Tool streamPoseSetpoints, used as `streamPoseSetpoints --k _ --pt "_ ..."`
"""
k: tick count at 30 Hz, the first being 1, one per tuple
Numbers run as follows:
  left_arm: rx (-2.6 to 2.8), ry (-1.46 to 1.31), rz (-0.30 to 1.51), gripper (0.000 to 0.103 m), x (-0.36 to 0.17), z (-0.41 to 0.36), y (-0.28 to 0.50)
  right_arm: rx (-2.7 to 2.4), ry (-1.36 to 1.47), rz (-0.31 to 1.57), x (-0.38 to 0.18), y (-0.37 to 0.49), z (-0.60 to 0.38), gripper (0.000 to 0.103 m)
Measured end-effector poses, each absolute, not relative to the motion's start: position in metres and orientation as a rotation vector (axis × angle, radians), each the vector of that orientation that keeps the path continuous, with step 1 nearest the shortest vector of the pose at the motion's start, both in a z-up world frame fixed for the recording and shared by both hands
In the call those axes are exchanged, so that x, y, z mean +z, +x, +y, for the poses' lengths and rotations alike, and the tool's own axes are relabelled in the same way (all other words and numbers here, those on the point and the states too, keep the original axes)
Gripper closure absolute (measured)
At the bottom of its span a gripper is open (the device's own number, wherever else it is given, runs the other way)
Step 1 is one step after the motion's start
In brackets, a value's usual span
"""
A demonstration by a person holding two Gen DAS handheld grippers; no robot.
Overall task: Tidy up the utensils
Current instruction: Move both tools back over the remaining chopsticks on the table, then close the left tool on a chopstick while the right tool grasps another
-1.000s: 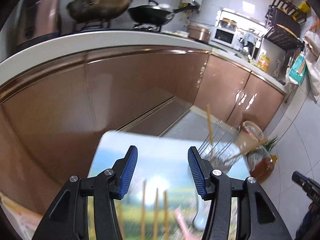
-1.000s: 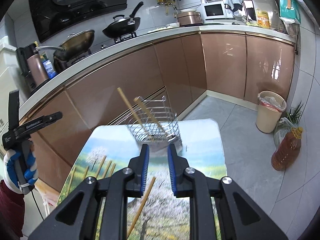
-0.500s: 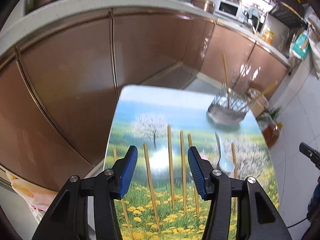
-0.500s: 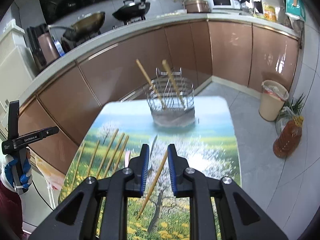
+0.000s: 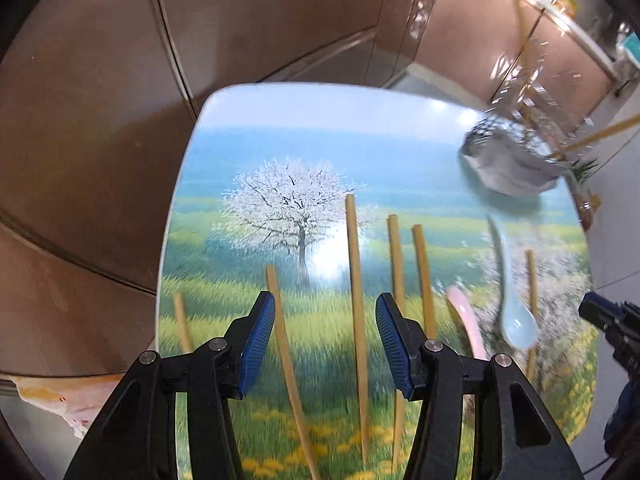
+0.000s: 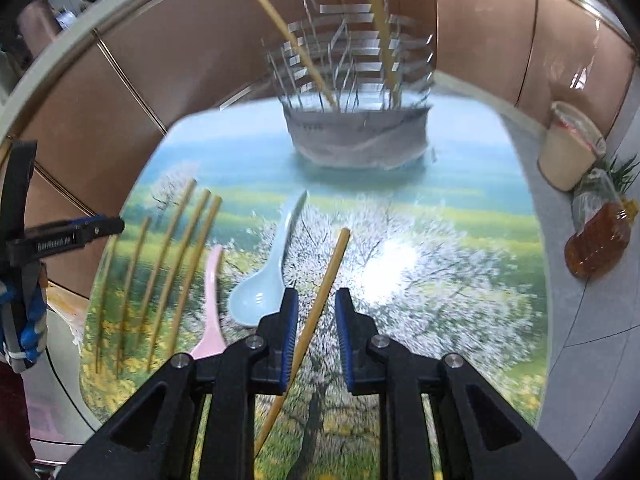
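Several bamboo chopsticks (image 5: 356, 276) lie side by side on the landscape-printed table (image 5: 304, 144). A light blue spoon (image 5: 514, 312) and a pink spoon (image 5: 466, 320) lie to their right. A wire utensil basket (image 6: 356, 92) at the table's far end holds two chopsticks. My left gripper (image 5: 325, 336) is open above the row of chopsticks. My right gripper (image 6: 316, 334) is open by a narrow gap, with a single chopstick (image 6: 320, 300) lying on the table between its fingers. The blue spoon (image 6: 264, 280) and pink spoon (image 6: 210, 312) lie just left of it.
Copper-coloured kitchen cabinets (image 5: 260, 24) stand behind the table. A waste bin (image 6: 568, 152) and an oil bottle (image 6: 598, 244) stand on the floor to the right. The other gripper shows at the left edge of the right wrist view (image 6: 60, 236).
Both grippers have tilted down and moved closer to the table. The right gripper's jaws have widened slightly and now straddle the single chopstick.
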State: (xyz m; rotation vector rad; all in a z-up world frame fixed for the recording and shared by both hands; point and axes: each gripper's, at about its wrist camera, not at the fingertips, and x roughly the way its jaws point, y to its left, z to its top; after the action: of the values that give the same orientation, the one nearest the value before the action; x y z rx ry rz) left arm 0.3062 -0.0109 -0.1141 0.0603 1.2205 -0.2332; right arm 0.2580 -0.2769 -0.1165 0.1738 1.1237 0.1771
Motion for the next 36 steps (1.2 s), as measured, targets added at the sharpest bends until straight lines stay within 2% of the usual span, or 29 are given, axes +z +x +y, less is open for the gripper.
streamPoseSetpoints --k 11,18,30,36 --pt "-0.235 0.063 1.318 0.052 -0.152 -0.038 0.358 0.175 0.139 1.218 -0.150 0.294 -0.269 0.085" --pt "-0.247 0.043 1.364 0.069 -0.167 -0.041 0.368 0.171 0.155 1.264 -0.159 0.314 -0.271 0.085" --pt "-0.241 0.078 1.365 0.074 -0.174 -0.051 0.390 0.139 0.063 1.310 -0.175 0.340 -0.246 0.085" --pt "-0.222 0.080 1.359 0.089 -0.176 -0.053 0.392 0.135 0.016 1.312 -0.178 0.351 -0.232 0.086"
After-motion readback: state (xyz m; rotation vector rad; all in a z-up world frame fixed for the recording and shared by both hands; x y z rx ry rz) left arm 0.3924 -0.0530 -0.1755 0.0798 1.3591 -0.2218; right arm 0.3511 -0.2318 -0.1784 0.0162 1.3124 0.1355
